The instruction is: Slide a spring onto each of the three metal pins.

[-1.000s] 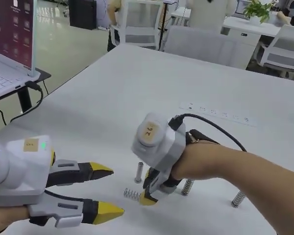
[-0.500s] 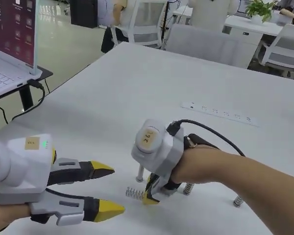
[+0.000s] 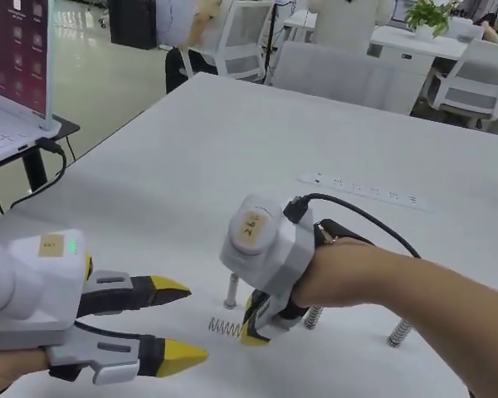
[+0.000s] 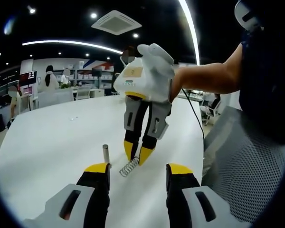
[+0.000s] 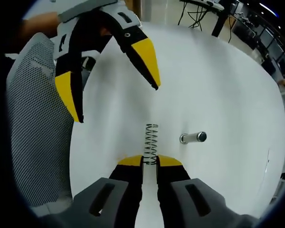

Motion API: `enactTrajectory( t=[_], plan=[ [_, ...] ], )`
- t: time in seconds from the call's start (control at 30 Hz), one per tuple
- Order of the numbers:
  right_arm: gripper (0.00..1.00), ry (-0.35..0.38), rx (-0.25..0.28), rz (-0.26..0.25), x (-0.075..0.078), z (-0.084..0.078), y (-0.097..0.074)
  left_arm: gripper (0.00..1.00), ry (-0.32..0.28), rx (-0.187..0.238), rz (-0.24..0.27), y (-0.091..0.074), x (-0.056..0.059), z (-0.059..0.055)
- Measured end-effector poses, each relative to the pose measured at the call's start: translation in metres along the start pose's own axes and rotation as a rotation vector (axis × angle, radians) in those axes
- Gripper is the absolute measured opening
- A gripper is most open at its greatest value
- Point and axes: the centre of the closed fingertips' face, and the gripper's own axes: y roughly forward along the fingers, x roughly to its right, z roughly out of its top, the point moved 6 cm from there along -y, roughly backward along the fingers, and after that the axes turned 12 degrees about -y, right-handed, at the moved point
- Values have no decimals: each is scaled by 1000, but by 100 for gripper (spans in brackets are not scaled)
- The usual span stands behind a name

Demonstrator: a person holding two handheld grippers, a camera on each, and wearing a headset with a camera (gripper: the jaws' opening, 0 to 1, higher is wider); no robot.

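On the white table (image 3: 232, 141), your left gripper (image 3: 197, 323) sits at 7 o'clock in the head view, jaws spread wide and holding nothing. Your right gripper (image 3: 251, 332) points down near the middle, jaws pinching one end of the loose spring (image 3: 222, 326), low at the tabletop. The bare pin (image 3: 231, 290) stands just beside it at 12 o'clock. Two spring-covered pins (image 3: 314, 316) stand at 3 o'clock.
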Motion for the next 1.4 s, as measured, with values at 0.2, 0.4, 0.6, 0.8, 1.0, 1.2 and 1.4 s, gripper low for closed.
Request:
enactTrajectory(
  t=[0.2,0.4,0.6,0.8,1.0,1.2,1.4],
  plan=[
    [8,-12,18,19,-13,-1,-23,40,15,-3,-27,8,6,6],
    [8,-34,13,26,-26,-4,-42,36,31,-11,-72,18,14,12],
    [8,-51,13,16,-35,-6,-61,35,41,-11,-111,25,20,19],
    [8,-58,22,-9,-36,-7,-73,29,64,-14,-154,32,26,28],
    [8,-80,28,-18,-39,-7,-77,24,85,-16,-185,38,33,33],
    [8,-85,29,-22,-40,-8,-80,19,92,-26,-197,40,36,33],
    [8,-102,31,-17,-43,-7,-80,14,93,-27,-201,39,38,32]
  ],
)
